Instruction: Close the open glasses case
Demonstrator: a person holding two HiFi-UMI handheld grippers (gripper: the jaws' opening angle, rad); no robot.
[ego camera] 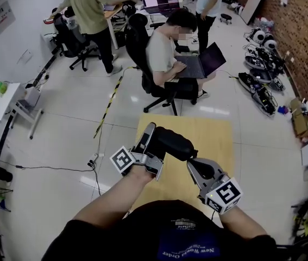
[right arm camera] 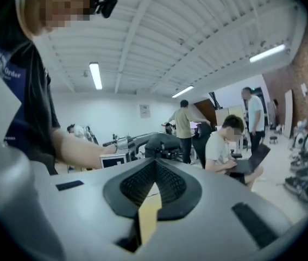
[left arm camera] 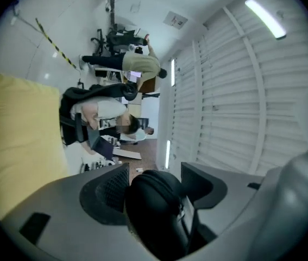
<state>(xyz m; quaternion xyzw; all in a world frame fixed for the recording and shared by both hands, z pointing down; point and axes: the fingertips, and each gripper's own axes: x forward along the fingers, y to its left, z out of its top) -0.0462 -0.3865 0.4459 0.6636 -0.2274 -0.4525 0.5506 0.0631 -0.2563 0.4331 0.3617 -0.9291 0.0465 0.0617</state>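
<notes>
The black glasses case (ego camera: 174,141) is lifted above the yellow table (ego camera: 216,140), and its lid looks down against the base. My left gripper (ego camera: 155,137) is shut on the case's left end. In the left gripper view the case (left arm camera: 156,213) fills the gap, with a pad pressing on each side of my left gripper (left arm camera: 155,181). My right gripper (ego camera: 193,162) is shut and holds nothing, its tip close by the case's right end. The right gripper view shows its jaws (right arm camera: 155,167) shut together, and beyond them the case (right arm camera: 162,141) in the other gripper.
A seated person with a laptop (ego camera: 167,53) is just beyond the table on an office chair. Two people stand further back by desks (ego camera: 91,10). Cables (ego camera: 61,168) trail over the floor at left. Robot gear (ego camera: 262,64) lies along the brick wall at right.
</notes>
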